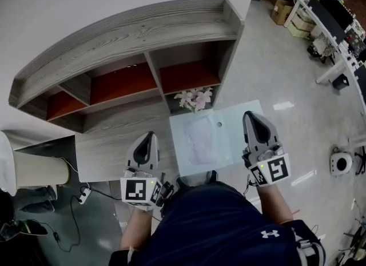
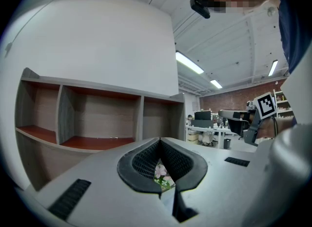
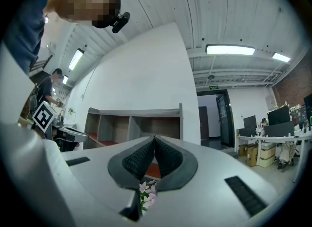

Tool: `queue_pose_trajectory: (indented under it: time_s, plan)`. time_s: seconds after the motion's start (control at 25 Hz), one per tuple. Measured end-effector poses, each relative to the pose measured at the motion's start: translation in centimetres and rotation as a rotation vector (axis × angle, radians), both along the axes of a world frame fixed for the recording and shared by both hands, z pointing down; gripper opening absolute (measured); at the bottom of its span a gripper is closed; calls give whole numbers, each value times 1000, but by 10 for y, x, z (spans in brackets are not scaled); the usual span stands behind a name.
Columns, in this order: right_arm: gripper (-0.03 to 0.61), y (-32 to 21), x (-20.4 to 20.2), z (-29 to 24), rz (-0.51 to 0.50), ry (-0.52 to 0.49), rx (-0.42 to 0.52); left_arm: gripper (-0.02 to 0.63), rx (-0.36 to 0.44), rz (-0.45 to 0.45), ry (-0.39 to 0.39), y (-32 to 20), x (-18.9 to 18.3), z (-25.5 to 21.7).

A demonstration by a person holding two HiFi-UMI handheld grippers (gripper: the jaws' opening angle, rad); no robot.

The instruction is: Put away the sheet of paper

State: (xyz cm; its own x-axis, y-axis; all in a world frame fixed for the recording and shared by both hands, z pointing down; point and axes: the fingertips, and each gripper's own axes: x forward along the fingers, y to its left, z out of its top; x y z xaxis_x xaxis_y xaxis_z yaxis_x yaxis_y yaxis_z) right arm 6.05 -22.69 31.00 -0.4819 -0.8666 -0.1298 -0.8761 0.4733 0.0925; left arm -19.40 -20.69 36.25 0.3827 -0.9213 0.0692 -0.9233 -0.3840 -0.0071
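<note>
1. Before the wooden shelf unit (image 1: 131, 30), the sheet of paper (image 1: 214, 142) lies flat, directly below a small bunch of pink and white flowers (image 1: 194, 98) that stands at the foot of the shelves.
2. The sheet is a pale, bluish-white rectangle set slightly askew, its left edge next to the grey wood-grain desk surface (image 1: 108, 145). Faint markings or creases show near its middle, too soft to make out. A small dark dot sits near its upper edge.
3. What supports the sheet's right part cannot be told from the head view.
4. The left gripper (image 1: 150, 137) is held over the desk surface just left of the sheet. Its own view shows the jaws pressed together at the tips with nothing between them. The flowers (image 2: 162, 176) show through the gap lower down.
5. The right gripper (image 1: 251, 117) is held at the sheet's right edge, overlapping it in the head view. Its jaws are likewise closed tip to tip and empty, with the flowers (image 3: 147, 192) showing below the pads.
6. Both grippers point toward the shelves, whose open compartments have red-orange floors.
</note>
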Motion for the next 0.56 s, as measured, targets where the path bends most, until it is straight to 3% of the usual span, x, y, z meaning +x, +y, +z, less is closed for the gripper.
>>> queue_pose_trajectory:
  time_s: [0.56]
  plan:
    - [15, -1, 1, 4, -15, 3, -18, 15, -9, 4, -9, 4, 6, -1]
